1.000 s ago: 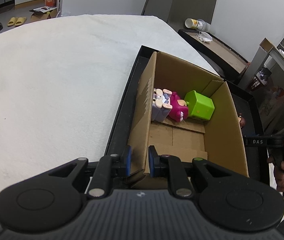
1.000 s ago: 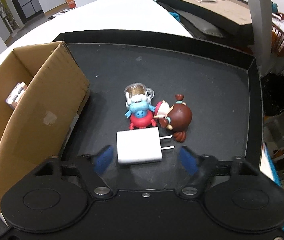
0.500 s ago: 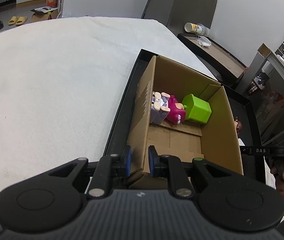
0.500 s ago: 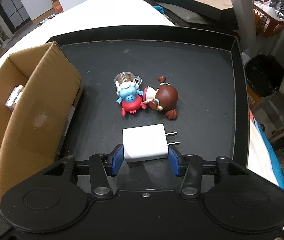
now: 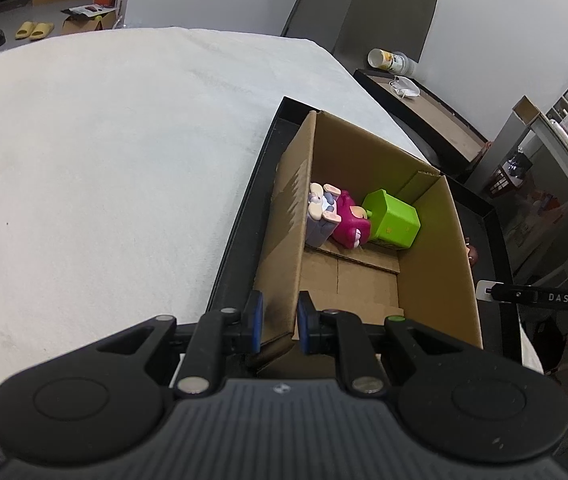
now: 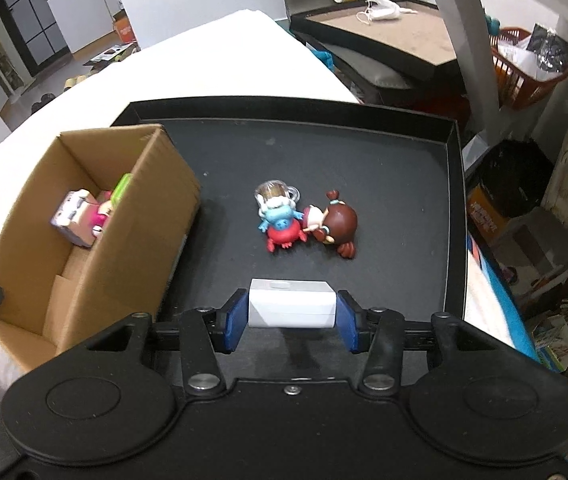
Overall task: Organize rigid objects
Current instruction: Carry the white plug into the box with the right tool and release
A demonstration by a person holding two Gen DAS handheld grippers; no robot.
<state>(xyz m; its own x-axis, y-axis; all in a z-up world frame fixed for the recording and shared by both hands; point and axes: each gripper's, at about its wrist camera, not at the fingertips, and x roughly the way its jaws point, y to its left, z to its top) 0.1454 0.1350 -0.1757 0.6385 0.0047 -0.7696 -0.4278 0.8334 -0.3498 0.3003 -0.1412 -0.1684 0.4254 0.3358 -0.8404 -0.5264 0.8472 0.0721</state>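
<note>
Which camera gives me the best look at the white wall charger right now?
Right wrist view: the white wall charger sits centred between the right claw pads, clamped and unobstructed. The left wrist view shows only a white sliver past the cardboard box wall.

We see a white charger lifted above the black tray, nearer us than two toy figures lying beside the cardboard box.

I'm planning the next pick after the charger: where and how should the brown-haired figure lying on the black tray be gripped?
Probably across the round brown head of the brown-haired figure, coming from above. It lies on its side on the black tray, face against the blue-and-red figure, so the fingers should close on the head's near and far sides, which look free.
</note>
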